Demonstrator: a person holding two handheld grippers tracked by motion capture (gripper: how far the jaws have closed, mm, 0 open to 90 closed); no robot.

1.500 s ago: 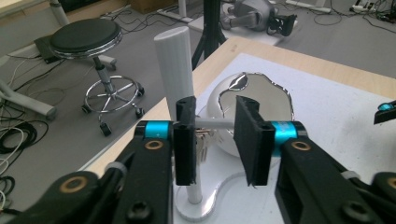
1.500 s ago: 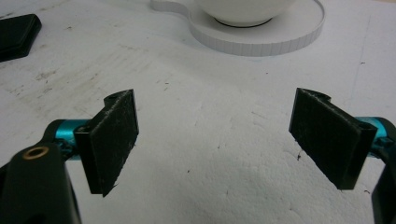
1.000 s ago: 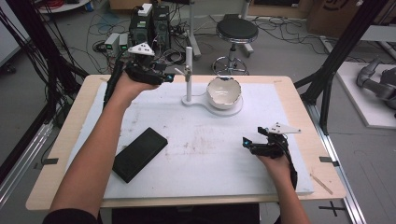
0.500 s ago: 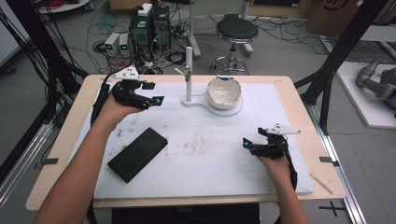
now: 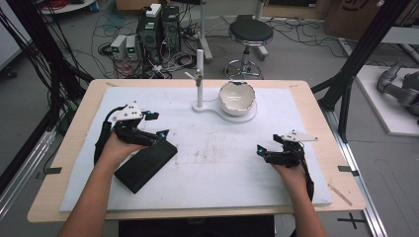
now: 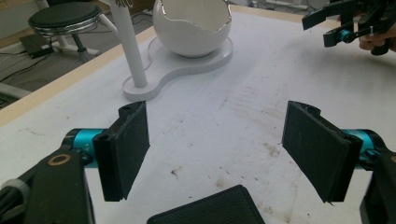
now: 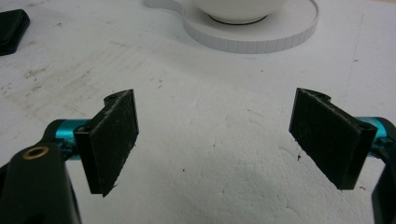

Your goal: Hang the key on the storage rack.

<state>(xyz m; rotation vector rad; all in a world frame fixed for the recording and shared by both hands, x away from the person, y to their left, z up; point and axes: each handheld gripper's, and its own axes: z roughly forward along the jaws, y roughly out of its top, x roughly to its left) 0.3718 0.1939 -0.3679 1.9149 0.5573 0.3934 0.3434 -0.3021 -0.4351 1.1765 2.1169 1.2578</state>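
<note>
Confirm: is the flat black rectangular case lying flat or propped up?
Lying flat: the flat black rectangular case rests on the white foam mat, no edge lifted.

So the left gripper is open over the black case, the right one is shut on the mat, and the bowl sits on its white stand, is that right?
Not quite. The right gripper is open, not shut: the right gripper view shows its pads wide apart with bare mat between them. The left gripper, jaws just opened, is over the black case, and the bowl sits on its stand.
</note>
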